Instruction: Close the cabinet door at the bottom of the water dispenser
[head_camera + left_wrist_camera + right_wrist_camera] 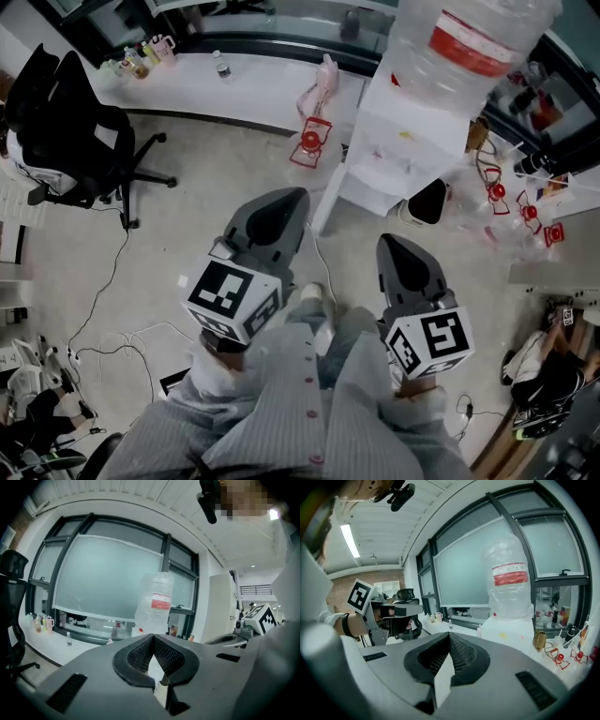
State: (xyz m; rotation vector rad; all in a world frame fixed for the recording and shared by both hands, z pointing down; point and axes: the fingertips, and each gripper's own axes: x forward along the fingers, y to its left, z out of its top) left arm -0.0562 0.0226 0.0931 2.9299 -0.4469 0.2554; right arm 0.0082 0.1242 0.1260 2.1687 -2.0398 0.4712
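Note:
The white water dispenser (405,141) stands at the upper right of the head view with a large clear bottle (473,37) on top. A white panel (336,192) runs down its left side to the floor; I cannot tell whether it is the cabinet door. Beside the base shows a dark opening (429,202). My left gripper (292,195) is shut and empty, a short way in front of that panel. My right gripper (389,240) is shut and empty, below the dark opening. Both point at the dispenser, whose bottle (157,604) (508,578) rises beyond the closed jaws.
A black office chair (75,131) stands at the left. A white counter (234,80) with small bottles runs along the back. A red wire stand (309,141) sits on the floor by the dispenser, more red items (525,211) at the right. Cables (112,281) trail across the floor.

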